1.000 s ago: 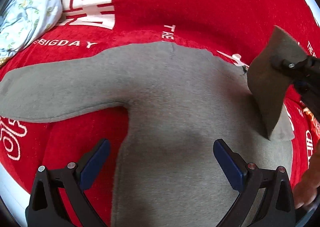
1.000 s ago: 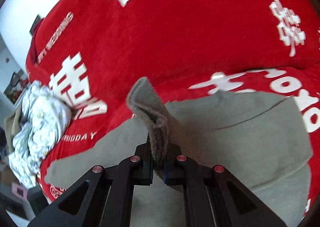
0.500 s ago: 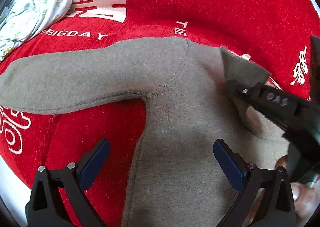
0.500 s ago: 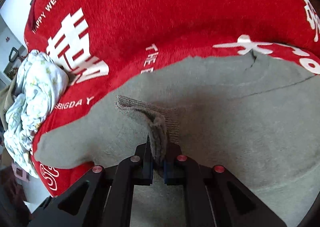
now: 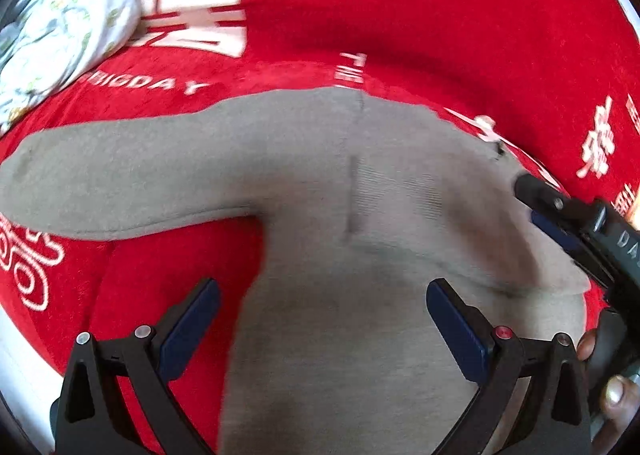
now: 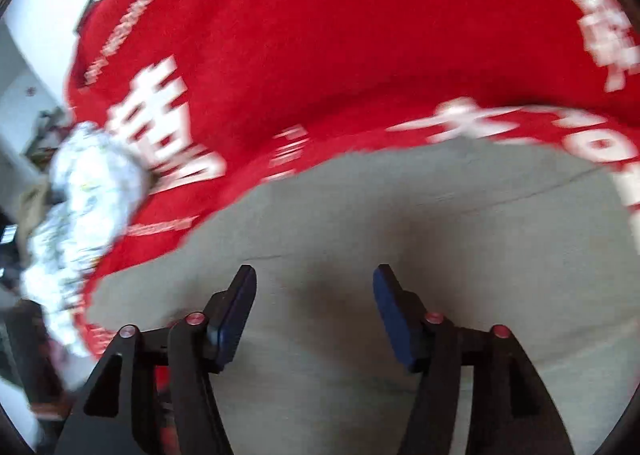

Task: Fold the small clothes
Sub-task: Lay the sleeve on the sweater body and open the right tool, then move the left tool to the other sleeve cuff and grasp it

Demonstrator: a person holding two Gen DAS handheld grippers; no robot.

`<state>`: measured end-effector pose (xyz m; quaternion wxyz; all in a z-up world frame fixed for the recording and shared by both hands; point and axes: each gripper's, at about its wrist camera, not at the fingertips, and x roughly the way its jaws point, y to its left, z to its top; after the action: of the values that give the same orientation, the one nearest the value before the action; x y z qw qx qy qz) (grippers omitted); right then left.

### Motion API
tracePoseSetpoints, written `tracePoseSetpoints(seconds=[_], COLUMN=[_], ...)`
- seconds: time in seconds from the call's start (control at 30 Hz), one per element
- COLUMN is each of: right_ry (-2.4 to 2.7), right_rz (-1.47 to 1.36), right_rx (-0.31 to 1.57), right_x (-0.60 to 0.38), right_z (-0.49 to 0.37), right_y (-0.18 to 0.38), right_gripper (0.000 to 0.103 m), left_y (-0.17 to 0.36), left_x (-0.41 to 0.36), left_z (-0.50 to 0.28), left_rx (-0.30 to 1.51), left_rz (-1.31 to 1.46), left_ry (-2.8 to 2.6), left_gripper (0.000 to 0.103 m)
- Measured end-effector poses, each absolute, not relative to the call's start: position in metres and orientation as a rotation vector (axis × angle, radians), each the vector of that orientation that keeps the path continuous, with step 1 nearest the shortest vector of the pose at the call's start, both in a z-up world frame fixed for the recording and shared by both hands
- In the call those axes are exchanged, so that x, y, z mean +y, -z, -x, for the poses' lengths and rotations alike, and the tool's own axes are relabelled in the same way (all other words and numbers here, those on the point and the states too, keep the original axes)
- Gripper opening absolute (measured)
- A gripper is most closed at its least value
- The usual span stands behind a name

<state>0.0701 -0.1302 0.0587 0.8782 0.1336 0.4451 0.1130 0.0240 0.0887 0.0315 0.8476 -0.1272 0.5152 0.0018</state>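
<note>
Right wrist — sweater beneath hand-held gripper.

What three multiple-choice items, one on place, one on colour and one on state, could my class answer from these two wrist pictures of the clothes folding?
1. Where does the floral bundle lie?
A. On the red cloth, beyond the grey top's outstretched sleeve
B. On top of the grey top
C. Between the left claw's fingers

2. What colour is the garment being folded?
A. Blue
B. Grey
C. White

3. How does the right claw stand?
A. Shut on the sleeve
B. Open, nothing between its pads
C. Out of view

Answers:
1 A: the left wrist view shows the bundle at the upper left on the red cloth, past the sleeve.
2 B: the grey top fills the middle of both views.
3 B: its jaws have just been opening; the blue pads stand apart over the flat top.
</note>
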Motion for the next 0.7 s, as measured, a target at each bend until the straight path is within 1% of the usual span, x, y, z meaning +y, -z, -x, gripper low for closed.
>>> tracePoseSetpoints(seconds=[0.17, 0.3, 0.33, 0.43, 0.5, 0.57, 0.63, 0.7], right_ry=[0.019, 0.117, 0.099, 0.101, 0.095, 0.104, 0.117, 0.114], right_rz=[-0.129, -0.201, -0.209, -0.123, -0.102, -0.071, -0.054, -0.061], right_rx=[0.951, 1.02, 0.994, 0.986, 0.981, 0.976, 0.993, 0.976], right_x=[-0.196, -0.246, -0.251, -0.246, -0.244, -0.243, -0.241, -0.238], right_z=[-0.064, -0.065, -0.063, -0.072, -0.08, -0.088, -0.092, -0.079], right_y=[-0.049, -0.021, -0.02, -0.018, -0.012, -0.008, -0.011, -0.019], right_gripper=[0.066, 0.065, 0.065, 0.07, 0.081, 0.083, 0.083, 0.084], left_y=[-0.046, -0.04, -0.033, -0.009, -0.004, -0.004, -0.008, -0.014], left_x=[0.038, -0.008, -0.021, -0.038, -0.042, -0.046, -0.043, -0.04], left_z=[-0.038, -0.058, -0.065, -0.08, -0.085, -0.086, -0.085, -0.078], left_rx=[1.074, 1.113, 1.133, 1.186, 1.151, 1.132, 1.145, 1.122], left_rz=[0.191, 0.139, 0.117, 0.057, -0.003, -0.037, -0.02, 0.0], left_ry=[0.091, 0.162, 0.181, 0.135, 0.088, 0.076, 0.063, 0.057], left_gripper=[0.103, 0.103, 0.103, 0.103, 0.103, 0.103, 0.103, 0.103])
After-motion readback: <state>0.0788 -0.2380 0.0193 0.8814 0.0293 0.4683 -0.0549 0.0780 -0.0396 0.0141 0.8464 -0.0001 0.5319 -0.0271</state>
